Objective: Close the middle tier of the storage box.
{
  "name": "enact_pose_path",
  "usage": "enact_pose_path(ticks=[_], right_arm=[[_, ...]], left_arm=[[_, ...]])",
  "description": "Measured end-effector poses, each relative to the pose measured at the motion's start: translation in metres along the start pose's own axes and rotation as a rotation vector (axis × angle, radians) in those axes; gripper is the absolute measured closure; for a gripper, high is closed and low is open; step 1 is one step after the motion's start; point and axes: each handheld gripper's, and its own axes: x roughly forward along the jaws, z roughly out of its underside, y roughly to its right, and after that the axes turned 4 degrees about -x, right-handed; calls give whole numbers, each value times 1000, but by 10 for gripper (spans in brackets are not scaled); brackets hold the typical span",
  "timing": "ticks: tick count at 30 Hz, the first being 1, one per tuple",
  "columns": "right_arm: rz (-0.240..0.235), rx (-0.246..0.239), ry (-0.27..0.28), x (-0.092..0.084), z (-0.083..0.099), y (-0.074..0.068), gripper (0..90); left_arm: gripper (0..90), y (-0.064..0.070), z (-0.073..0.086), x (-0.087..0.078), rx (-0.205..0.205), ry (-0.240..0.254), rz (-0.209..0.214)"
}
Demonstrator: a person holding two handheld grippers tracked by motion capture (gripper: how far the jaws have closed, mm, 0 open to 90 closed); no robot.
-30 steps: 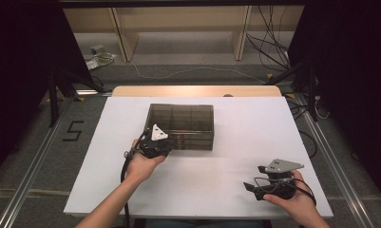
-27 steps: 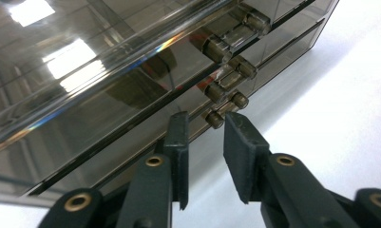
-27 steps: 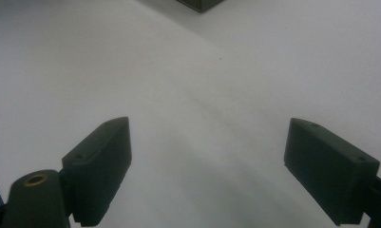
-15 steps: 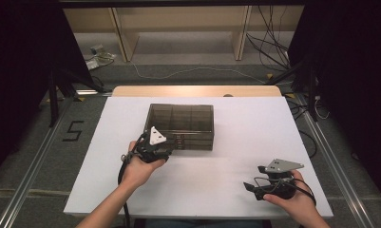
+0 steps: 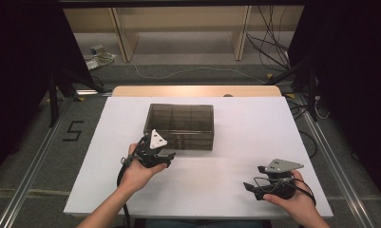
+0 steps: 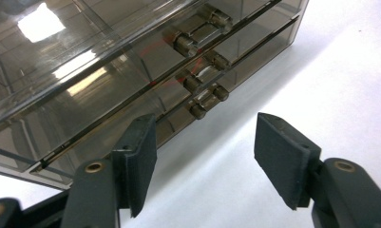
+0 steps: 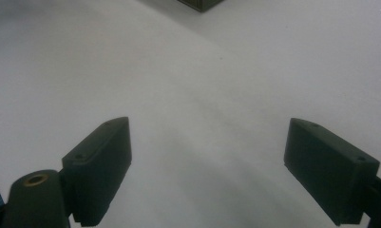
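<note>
High view: smoky clear drawer box (image 5: 181,126) sits mid-desk (image 5: 254,128) on white top; left hand-held gripper (image 5: 165,159) just in front of its near left corner, right hand-held gripper (image 5: 249,188) well apart near the front right edge. Left gripper view: jaws apart, just been opening, nothing between them; box front with three stacked drawer handles (image 6: 203,90) close ahead. Right gripper view: jaws wide apart over bare desk, box corner (image 7: 201,4) at top.
</note>
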Motion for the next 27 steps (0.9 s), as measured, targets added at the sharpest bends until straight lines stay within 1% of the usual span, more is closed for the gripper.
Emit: enact_pose_path(ticks=[4,5,6,7,9,12,14,22,27], right_arm=[[1,-1,1,0,0,0,167],[1,-1,2,0,0,0,167],[2,0,1,0,0,0,167],[2,-1,1,0,0,0,167],[2,0,1,0,0,0,167],[1,-1,2,0,0,0,167],[1,0,2,0,0,0,167],[1,0,1,0,0,0,167],[3,-1,3,0,0,-1,167]], left_arm=[[369,0,2,-4,-2,16,14],[367,0,3,-5,4,18,19],[365,0,4,-6,10,17,22],[357,1,4,-6,5,17,25],[350,1,5,-7,14,14,31],[347,3,8,-9,15,20,39],[343,3,9,-11,23,21,41],[301,2,15,-18,17,24,56],[289,3,19,-21,23,26,69]])
